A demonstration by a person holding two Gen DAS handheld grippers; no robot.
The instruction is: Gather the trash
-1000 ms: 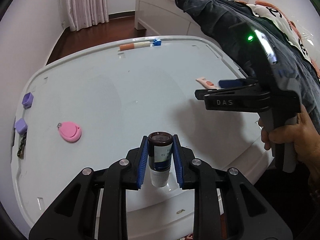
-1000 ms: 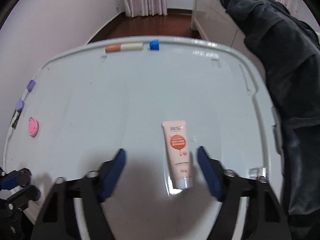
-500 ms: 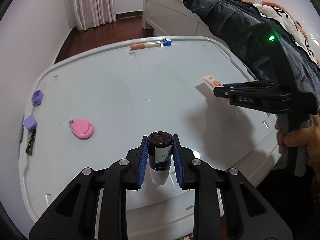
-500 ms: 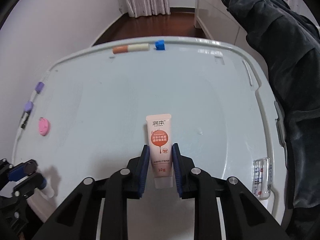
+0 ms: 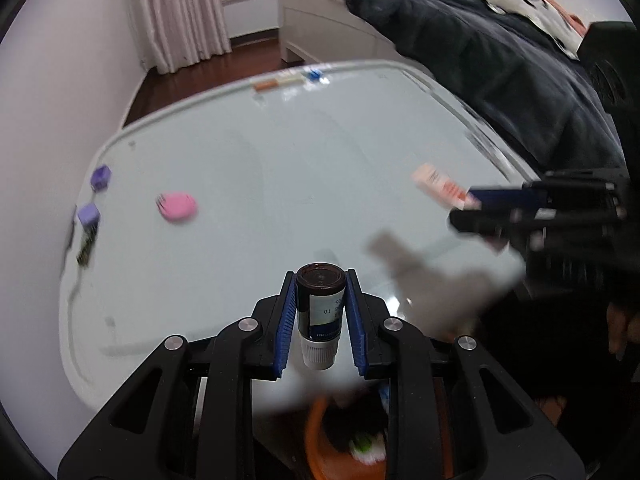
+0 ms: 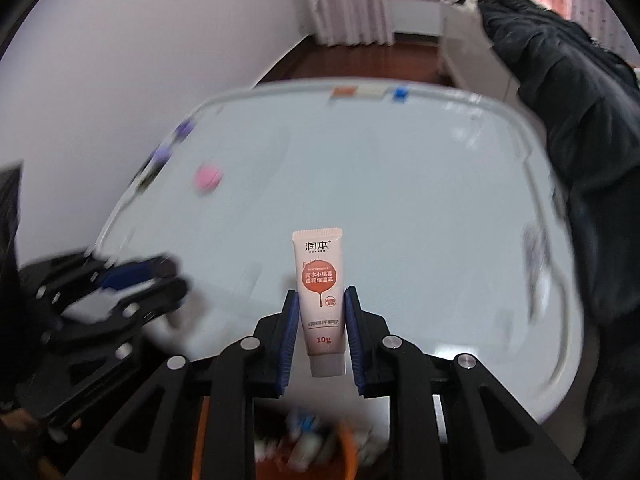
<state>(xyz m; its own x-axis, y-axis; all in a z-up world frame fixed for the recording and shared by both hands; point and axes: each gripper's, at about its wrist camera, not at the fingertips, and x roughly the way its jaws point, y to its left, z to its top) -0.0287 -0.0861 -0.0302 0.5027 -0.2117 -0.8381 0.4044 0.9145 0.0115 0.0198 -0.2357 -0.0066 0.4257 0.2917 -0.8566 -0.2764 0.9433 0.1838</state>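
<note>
Cream tube (image 6: 320,304), a second ago flat on counter (image 6: 400,184) between wide-set pads of right claw (image 6: 320,332), now clamped and lifted clear, at lower centre of right view. Brown bottle (image 5: 320,312) kept pinched in left claw (image 5: 320,320), cap toward camera, lower centre of left view. Both pieces judged ready for dropping. Orange bin (image 5: 320,444) seen at bottom edge beneath both claws. Both claws tilted steeply down, drawn back toward near counter edge.

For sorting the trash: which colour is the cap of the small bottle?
White, on a dark brown bottle; left wrist view.
</note>
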